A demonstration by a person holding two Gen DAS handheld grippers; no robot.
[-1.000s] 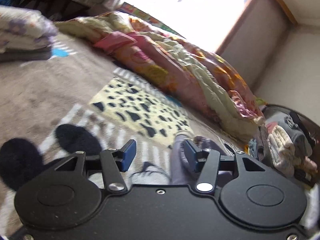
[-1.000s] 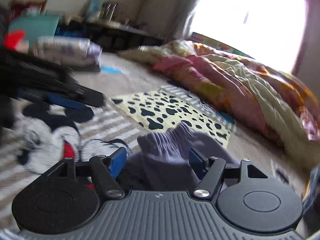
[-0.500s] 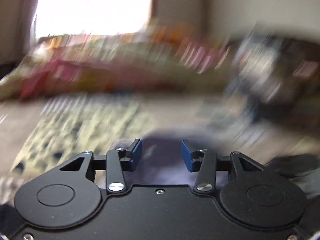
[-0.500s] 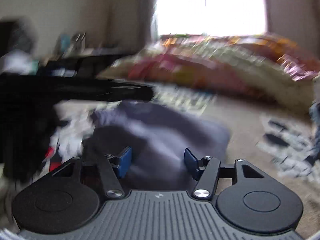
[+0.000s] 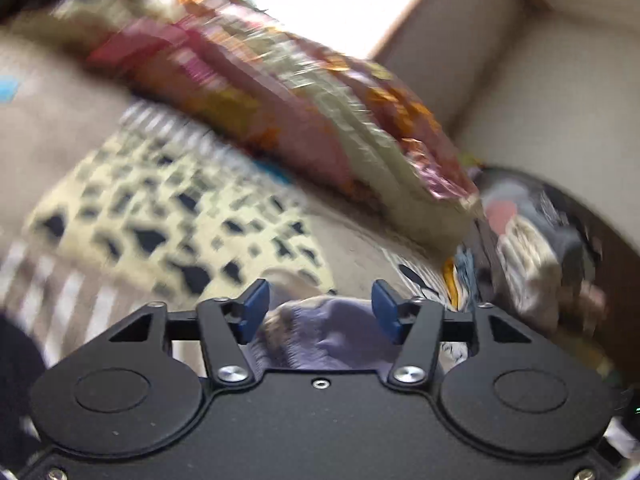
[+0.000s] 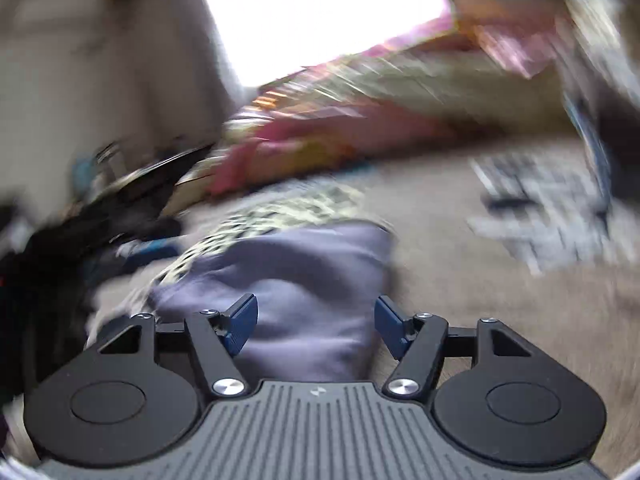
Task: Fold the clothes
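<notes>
Nearest to me in the left wrist view, the left gripper (image 5: 320, 308) has its blue pads standing apart, and they have just been opening wider; a bunched fold of the purple garment (image 5: 324, 336) sits between them, low against the body of the tool, but I cannot make out either pad pressing on the cloth. In the right wrist view the right gripper (image 6: 316, 320) is the same story: its tongs are parted, having just spread a little more, and the purple garment (image 6: 296, 276) lies under and between them, stretching away from me over the bed. The left pad seems to be against the cloth, while the right pad stands clear of its edge.

Just beyond the garment, to the left, lies a cream blanket with black spots (image 5: 168, 216), with a striped sheet (image 5: 76, 288) at its near left edge. All of this rests on a beige bed surface (image 6: 460, 288). Further off, a heaped quilt in pink, orange and pale green (image 5: 312, 120) runs across the far side. On the far right in the left wrist view is a stack of folded clothes (image 5: 532, 248), much blurred. Behind everything a bright window (image 6: 320, 16) glares white.
</notes>
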